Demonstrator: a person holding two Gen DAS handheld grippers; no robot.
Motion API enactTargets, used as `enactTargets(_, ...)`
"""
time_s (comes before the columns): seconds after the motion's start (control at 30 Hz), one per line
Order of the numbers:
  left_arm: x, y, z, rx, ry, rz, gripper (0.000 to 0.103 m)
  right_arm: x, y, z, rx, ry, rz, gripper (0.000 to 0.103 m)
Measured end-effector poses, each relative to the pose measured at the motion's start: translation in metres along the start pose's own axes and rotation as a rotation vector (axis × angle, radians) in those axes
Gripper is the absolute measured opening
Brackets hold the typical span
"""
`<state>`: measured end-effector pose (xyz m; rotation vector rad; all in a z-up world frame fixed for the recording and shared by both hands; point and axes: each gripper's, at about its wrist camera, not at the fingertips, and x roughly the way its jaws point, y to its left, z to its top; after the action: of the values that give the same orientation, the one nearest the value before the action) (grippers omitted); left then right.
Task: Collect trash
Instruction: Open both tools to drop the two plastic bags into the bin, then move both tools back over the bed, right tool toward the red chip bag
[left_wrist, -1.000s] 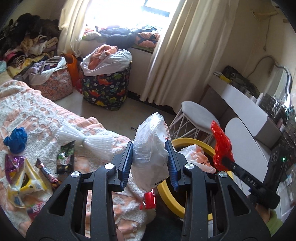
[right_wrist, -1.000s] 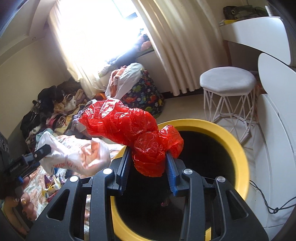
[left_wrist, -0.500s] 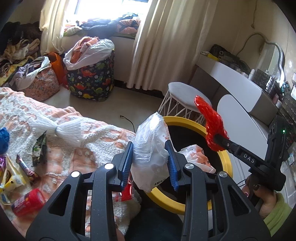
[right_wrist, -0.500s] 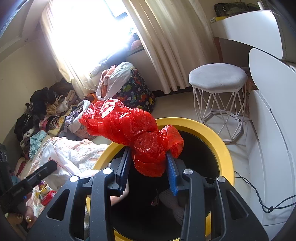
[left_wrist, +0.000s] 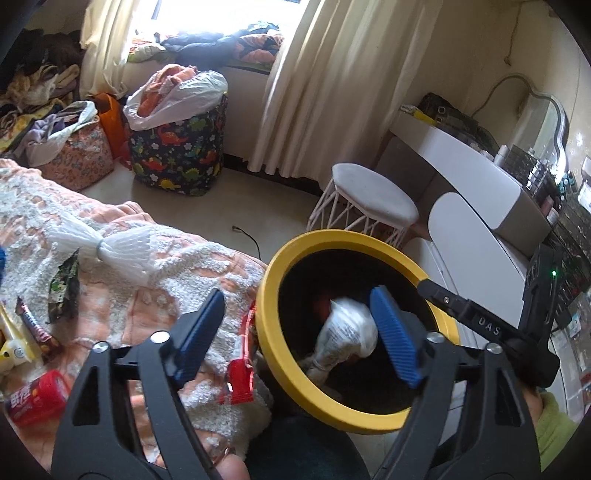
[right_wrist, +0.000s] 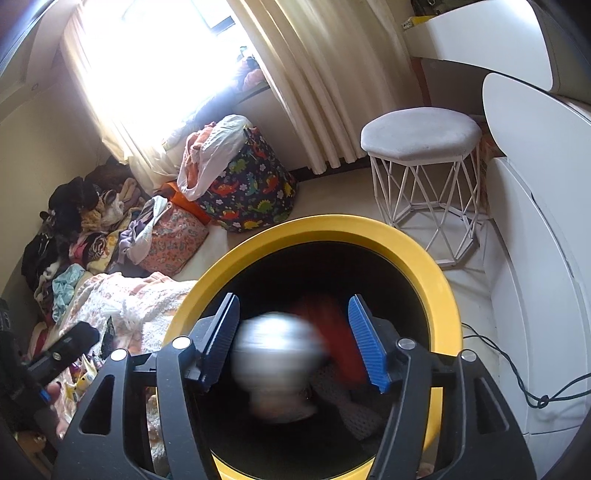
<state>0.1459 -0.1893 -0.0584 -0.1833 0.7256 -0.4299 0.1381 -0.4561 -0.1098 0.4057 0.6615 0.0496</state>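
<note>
Two bags, white (left_wrist: 347, 332) and red (right_wrist: 334, 332), in one yellow-rimmed bin (left_wrist: 280, 266); both grippers, left (left_wrist: 299, 332), right (right_wrist: 293, 339), just opened, empty.

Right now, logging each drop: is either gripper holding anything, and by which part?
Nothing. The left gripper and right gripper have just opened; the white bag and red bag are loose inside the yellow-rimmed bin.

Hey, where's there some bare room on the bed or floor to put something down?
Free: the blanket between the white mesh bundle and the yellow bin, and the floor between the dinosaur basket and the stool. Crowded: the blanket's left edge, littered with wrappers, and the clothes pile by the wall.
</note>
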Motion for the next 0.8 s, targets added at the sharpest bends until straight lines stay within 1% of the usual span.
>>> enactTargets(0.07, -0.003, 0.004, 0.0, -0.01, -0.011, 0.009, 0.081, -0.001, 0.006, -0.001, -0.017, -0.004, 0.001, 0.063)
enactTargets(0.17, -0.008, 0.011, 0.001, -0.032, -0.025, 0.027, 0.087, -0.001, 0.016, -0.003, -0.044, -0.007, 0.014, 0.064)
enactTargets(0.37, -0.024, 0.027, 0.003, -0.054, -0.067, 0.074, 0.088, -0.005, 0.043, -0.01, -0.083, -0.013, 0.062, 0.066)
enactTargets(0.47, -0.033, 0.037, 0.004, -0.068, -0.09, 0.094, 0.089, -0.006, 0.058, -0.015, -0.093, -0.003, 0.096, 0.066)
enactTargets(0.8, -0.06, 0.072, 0.005, -0.129, -0.145, 0.143, 0.089, -0.005, 0.117, -0.045, -0.178, 0.068, 0.183, 0.066)
